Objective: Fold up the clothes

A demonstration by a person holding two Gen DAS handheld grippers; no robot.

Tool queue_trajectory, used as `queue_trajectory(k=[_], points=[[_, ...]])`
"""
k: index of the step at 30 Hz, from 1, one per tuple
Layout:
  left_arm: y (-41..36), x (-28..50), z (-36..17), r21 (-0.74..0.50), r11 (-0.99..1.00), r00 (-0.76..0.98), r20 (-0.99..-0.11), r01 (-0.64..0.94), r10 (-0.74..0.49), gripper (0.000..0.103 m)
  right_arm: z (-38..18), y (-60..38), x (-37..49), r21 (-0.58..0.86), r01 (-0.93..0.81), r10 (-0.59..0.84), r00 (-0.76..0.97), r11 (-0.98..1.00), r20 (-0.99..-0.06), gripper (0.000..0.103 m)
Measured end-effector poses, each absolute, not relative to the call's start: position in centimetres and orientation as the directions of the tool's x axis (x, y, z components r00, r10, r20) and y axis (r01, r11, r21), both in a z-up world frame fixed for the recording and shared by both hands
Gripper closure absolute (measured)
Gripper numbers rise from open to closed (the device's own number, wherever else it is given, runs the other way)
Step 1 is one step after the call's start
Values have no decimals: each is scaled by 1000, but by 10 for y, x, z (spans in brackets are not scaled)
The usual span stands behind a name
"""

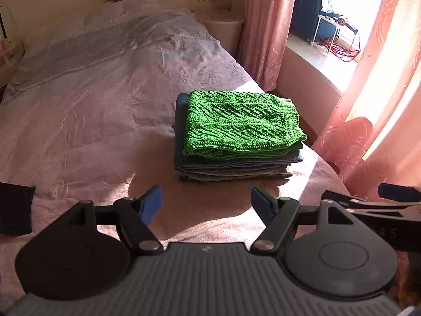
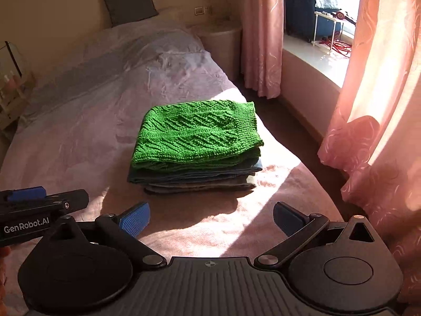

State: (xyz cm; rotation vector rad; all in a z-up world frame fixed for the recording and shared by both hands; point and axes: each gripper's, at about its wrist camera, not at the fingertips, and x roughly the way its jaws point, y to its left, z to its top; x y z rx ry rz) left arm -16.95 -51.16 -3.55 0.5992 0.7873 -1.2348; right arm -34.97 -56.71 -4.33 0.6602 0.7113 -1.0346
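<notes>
A folded green knit sweater [image 1: 240, 123] lies on top of a stack of folded blue and grey clothes [image 1: 236, 166] near the right edge of the bed. It also shows in the right wrist view [image 2: 197, 134], on the same stack [image 2: 194, 179]. My left gripper [image 1: 206, 204] is open and empty, held above the bed just short of the stack. My right gripper [image 2: 211, 218] is open and empty, also short of the stack. Each gripper shows at the edge of the other's view: the right one [image 1: 381, 208] and the left one [image 2: 39, 210].
The bed has a wrinkled pink cover [image 1: 92, 121]. A dark cloth [image 1: 14, 210] lies at the left edge. Pink curtains [image 1: 368, 121] and a window ledge [image 1: 315, 58] stand to the right. A grey pillow [image 2: 129, 0] and a nightstand [image 1: 223, 23] are at the far end.
</notes>
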Motion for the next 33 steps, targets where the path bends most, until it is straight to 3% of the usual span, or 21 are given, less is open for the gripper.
queue_trajectory(k=[33], points=[[-550, -174, -97, 27, 271, 151, -880, 962, -450, 32, -98, -618, -347, 168, 913, -383, 315, 371, -868, 1]])
